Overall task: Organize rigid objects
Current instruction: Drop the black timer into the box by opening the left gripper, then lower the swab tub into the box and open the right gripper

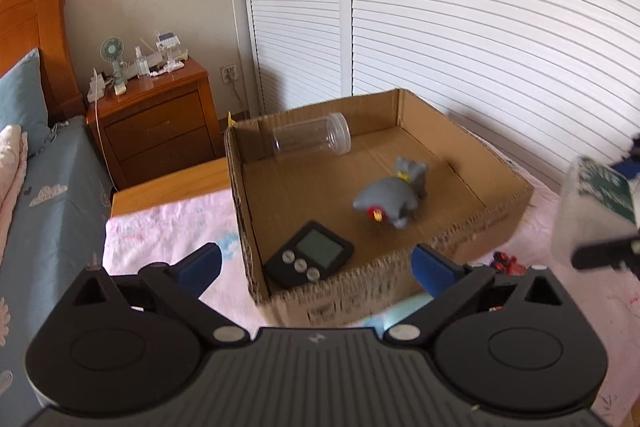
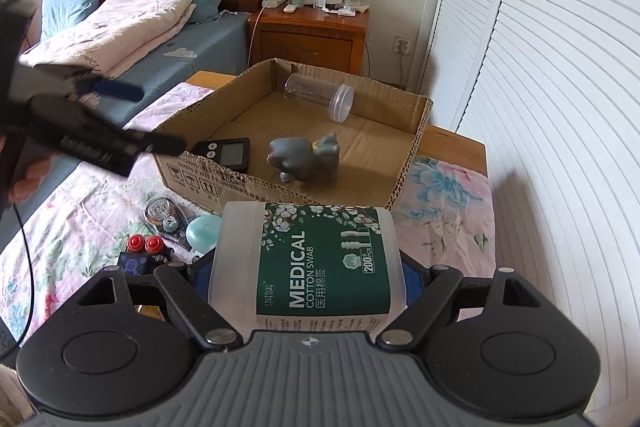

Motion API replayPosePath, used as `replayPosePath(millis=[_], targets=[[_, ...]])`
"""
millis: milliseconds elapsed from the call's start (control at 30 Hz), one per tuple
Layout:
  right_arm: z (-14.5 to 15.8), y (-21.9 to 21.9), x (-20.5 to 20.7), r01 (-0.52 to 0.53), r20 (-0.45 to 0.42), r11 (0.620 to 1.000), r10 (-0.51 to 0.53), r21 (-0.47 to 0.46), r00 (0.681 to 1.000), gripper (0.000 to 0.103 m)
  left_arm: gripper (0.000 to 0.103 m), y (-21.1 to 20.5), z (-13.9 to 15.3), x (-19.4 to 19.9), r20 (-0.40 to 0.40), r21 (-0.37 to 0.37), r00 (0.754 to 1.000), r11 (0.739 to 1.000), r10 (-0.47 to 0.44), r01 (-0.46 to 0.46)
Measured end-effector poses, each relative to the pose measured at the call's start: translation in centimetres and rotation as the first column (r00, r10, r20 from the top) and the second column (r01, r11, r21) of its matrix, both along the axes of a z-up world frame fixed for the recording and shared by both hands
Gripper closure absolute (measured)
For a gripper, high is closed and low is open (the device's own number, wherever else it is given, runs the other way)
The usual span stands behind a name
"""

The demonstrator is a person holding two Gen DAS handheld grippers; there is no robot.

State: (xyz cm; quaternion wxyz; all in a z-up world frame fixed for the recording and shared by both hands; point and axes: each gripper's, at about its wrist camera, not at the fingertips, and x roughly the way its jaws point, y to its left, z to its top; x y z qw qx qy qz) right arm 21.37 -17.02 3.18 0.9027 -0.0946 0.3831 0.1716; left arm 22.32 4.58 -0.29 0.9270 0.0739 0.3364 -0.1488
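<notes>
Cotton-swab tub (image 2: 308, 267), translucent plastic with a green label, sits clamped in the right gripper (image 2: 308, 279) at lower centre, presumably bound for the shallow cardboard box (image 2: 416, 143); the left gripper (image 1: 316, 267) gapes empty.

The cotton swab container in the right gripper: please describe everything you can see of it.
The cotton swab container is a translucent, plastic-looking cylinder with a dark green label showing white cotton flowers and the words "MEDICAL COTTON SWAB". It is held between the blue pads of the right gripper, which press its two sides, above the floral cloth, just short of the cardboard box.
</notes>
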Motion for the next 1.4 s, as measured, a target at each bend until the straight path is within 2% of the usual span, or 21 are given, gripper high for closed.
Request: replayPosePath(millis=[100, 200, 467, 667, 767, 800, 867, 1033, 1400], targets=[[0.5, 0.2, 1.2, 0.006, -0.007, 1.000, -0.006, 0.014, 1.000, 0.017, 0.002, 0.7, -0.5, -1.6, -0.025, -0.030, 1.000, 0.999, 0.012, -0.013], [1.2, 0.6, 3.0, 0.008, -0.007, 1.000, -0.008, 0.022, 1.000, 0.017, 0.002, 1.2, -1.2, -3.2, -0.060, -0.011, 0.997, 0.999, 0.042, -0.042], [2.3, 2.9, 10.1, 0.018, -0.010, 1.000, -0.018, 0.013, 1.000, 0.017, 0.002, 2.3, -1.9, -6.8, -0.022, -0.028, 0.994, 0.994, 0.106, -0.106], [1.2, 3.7, 16.3, 0.095, -0.058, 0.996, -0.094, 0.001, 0.994, 0.017, 0.002, 3.6, -1.6, -8.0, 0.008, -0.052, 0.988, 0.987, 0.155, -0.155], [0.5, 3.3, 18.7, 0.166, -0.053, 0.986, -0.165, 0.012, 0.985, 0.016, 0.002, 4.5, -1.5, -8.3, 0.004, -0.098, 0.981, 0.976, 0.194, -0.192], [0.4, 3.1, 19.3, 0.191, -0.046, 0.981, -0.190, 0.019, 0.981, 0.014, 0.002, 4.7, -1.6, -8.3, -0.001, -0.112, 0.980, 0.974, 0.199, -0.198], [0.1, 2.7, 20.3, 0.233, -0.067, 0.972, -0.230, 0.033, 0.971, 0.000, 0.002, 5.0, -1.7, -8.3, -0.009, -0.119, 0.978, 0.971, 0.208, -0.208], [0.0, 2.3, 18.6, 0.232, -0.074, 0.972, -0.228, 0.042, 0.971, 0.000, 0.002, 5.3, -2.3, -8.6, -0.022, -0.111, 0.978, 0.971, 0.209, -0.211], [0.8, 2.7, 10.5, 0.202, -0.051, 0.979, -0.200, 0.042, 0.979, 0.000, 0.002, 4.3, -2.4, -10.0, -0.021, -0.089, 0.982, 0.978, 0.189, -0.190]])
